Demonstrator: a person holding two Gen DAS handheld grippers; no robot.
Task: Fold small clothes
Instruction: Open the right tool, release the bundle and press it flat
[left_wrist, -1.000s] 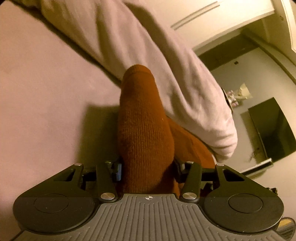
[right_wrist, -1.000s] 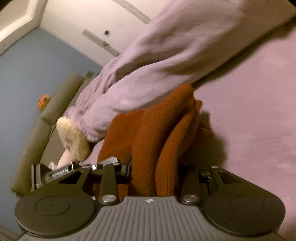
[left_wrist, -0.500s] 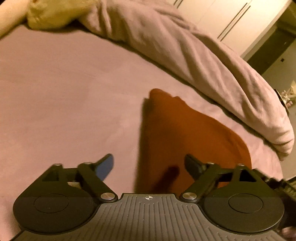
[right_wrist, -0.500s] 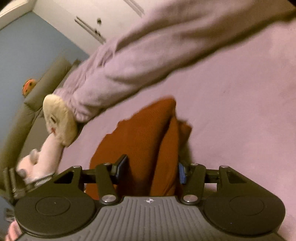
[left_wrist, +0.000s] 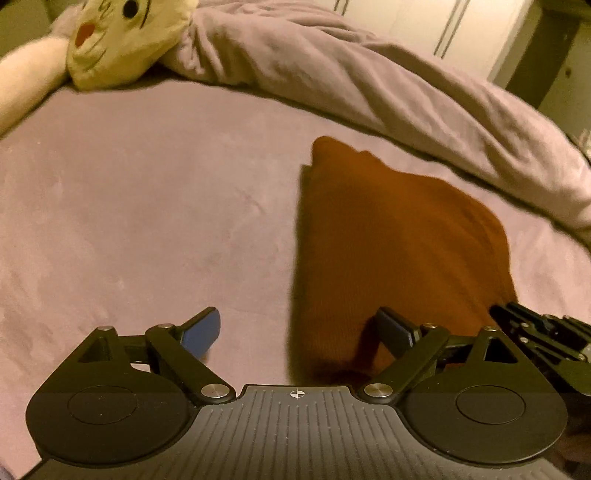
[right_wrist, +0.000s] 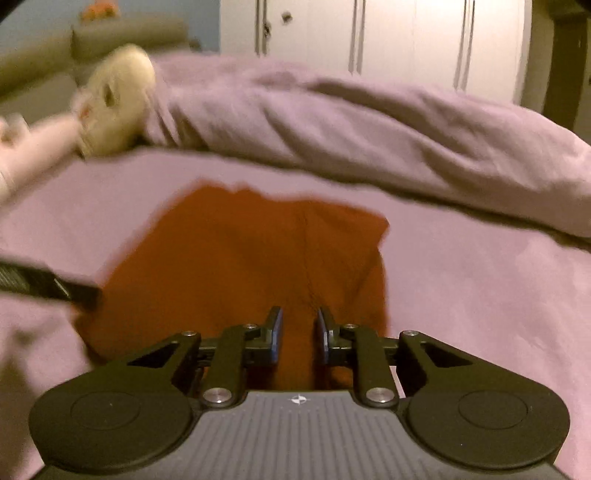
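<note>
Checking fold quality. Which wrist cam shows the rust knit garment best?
Right wrist view: the rust knit garment lies centred on the bed, with its far, left and right edges and a lengthwise crease visible, though blurred. Left wrist view shows it off to the right, obliquely, its near part behind the gripper and its right edge cut by the other gripper.

A mauve bed sheet (left_wrist: 147, 206) covers the bed. Along its far side lies a rumpled lilac duvet (left_wrist: 369, 85), bunched into a long ridge. At the duvet's left end rests a cream plush toy (left_wrist: 122, 37) with a drawn face and a pale limb stretching leftward. Behind the duvet stands a white wardrobe (right_wrist: 406, 40) with slim vertical handles; left of it, an olive headboard (right_wrist: 110, 37) meets a blue wall.
</note>
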